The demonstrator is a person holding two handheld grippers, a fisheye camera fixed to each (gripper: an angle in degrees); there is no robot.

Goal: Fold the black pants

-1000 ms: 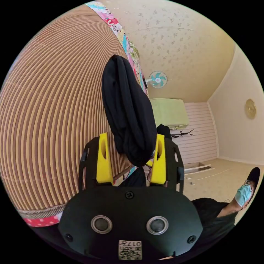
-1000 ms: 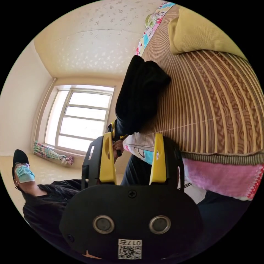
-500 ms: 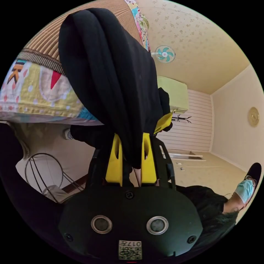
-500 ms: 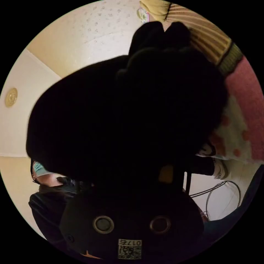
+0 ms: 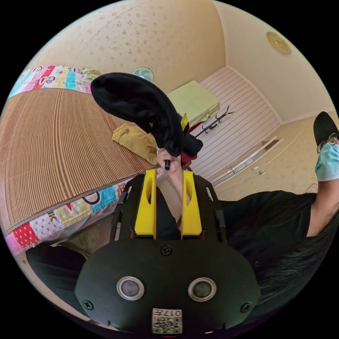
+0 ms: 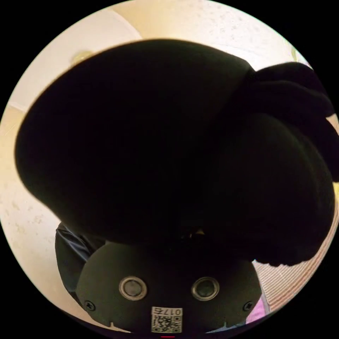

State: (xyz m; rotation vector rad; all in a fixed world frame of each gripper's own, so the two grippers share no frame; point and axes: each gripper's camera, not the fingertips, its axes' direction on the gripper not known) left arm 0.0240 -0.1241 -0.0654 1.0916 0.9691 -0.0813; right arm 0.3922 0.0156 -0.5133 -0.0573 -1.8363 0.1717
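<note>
Draping black pants (image 6: 169,141) hide right claw, grip unclear; left claw (image 5: 168,203) empty, parted

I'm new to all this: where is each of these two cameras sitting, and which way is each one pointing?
Left gripper view: rides behind the left claw, facing the bed's striped mat, a yellow cloth and the far wall; the person's hand, torso and masked face show.
Right gripper view: rides on the right claw, with the black pants draped close over the lens; its jaws are hidden.
Shared: the black pants, raised by the other claw in the left view.
</note>
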